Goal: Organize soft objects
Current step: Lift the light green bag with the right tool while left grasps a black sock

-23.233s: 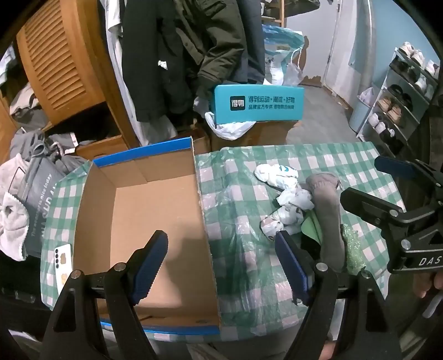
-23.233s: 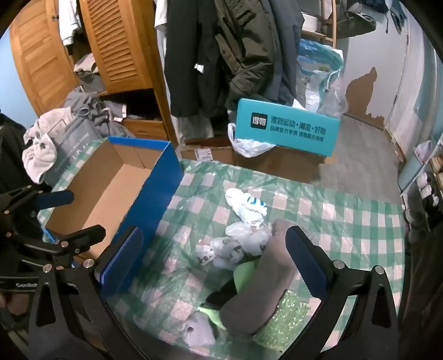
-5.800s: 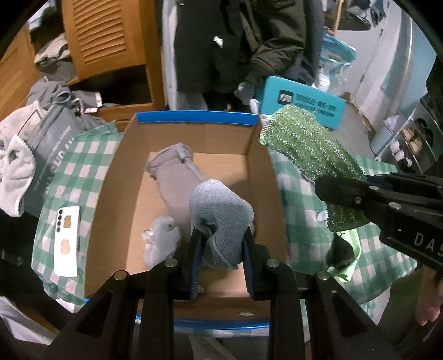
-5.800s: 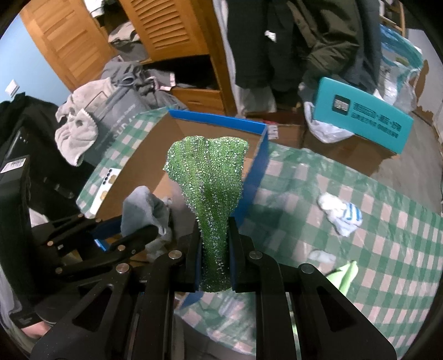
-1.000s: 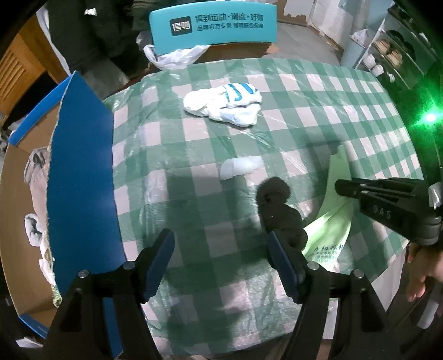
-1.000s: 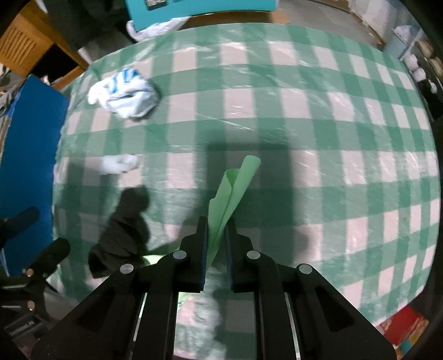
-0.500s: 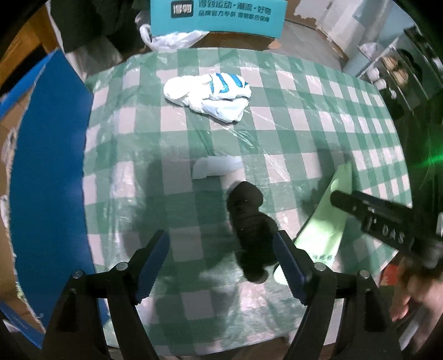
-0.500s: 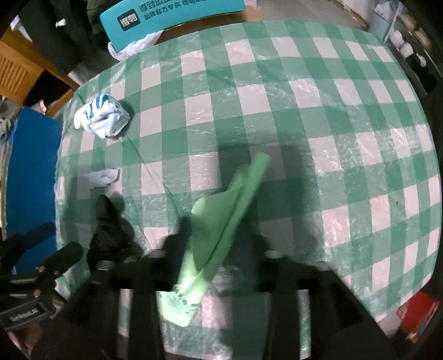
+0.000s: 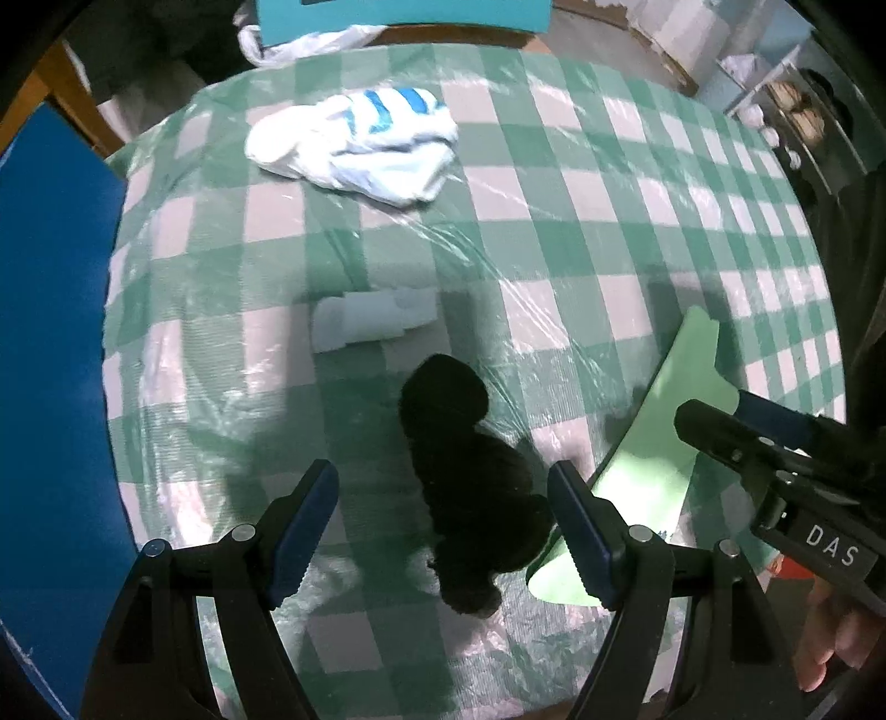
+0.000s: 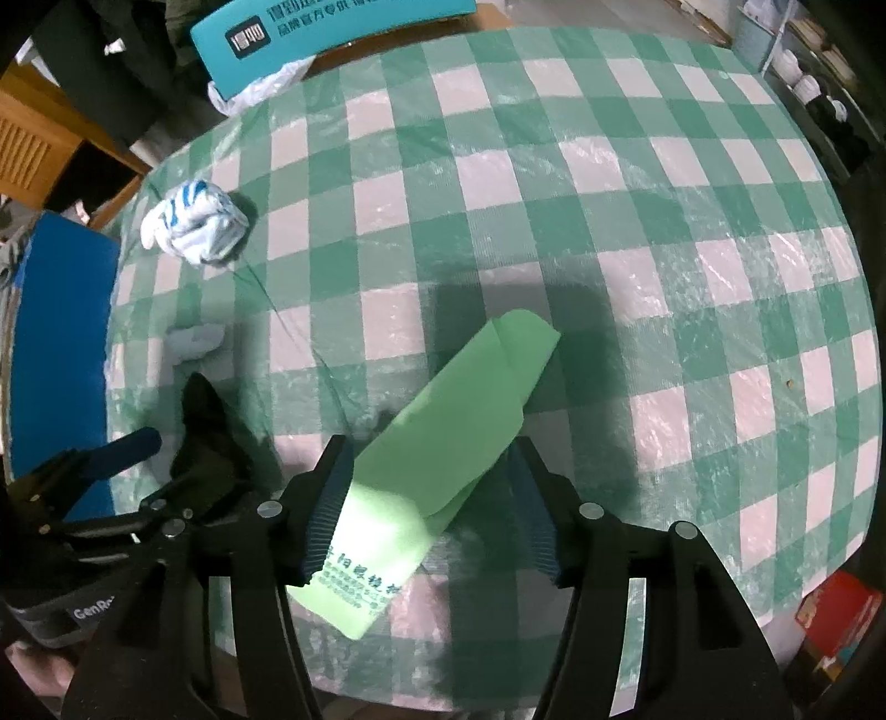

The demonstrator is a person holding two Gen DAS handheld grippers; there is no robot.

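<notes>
A black sock (image 9: 470, 487) lies on the green checked table between the open jaws of my left gripper (image 9: 443, 526); it also shows in the right wrist view (image 10: 207, 437). A light green cloth (image 10: 443, 437) lies flat between the open jaws of my right gripper (image 10: 429, 509), and its edge shows in the left wrist view (image 9: 659, 459). A white and blue striped sock bundle (image 9: 354, 147) lies at the far side, also in the right wrist view (image 10: 194, 221). A small pale sock (image 9: 374, 324) lies mid-table, also in the right wrist view (image 10: 194, 340).
The blue wall of the cardboard box (image 9: 50, 354) stands along the table's left edge, also in the right wrist view (image 10: 61, 343). A teal box (image 10: 326, 27) sits beyond the far edge. Shoe shelves (image 9: 786, 111) stand at the far right. The table's front edge is close below both grippers.
My right gripper has opened and the green cloth now lies flat on the table. My left gripper has moved down closer around the black sock.
</notes>
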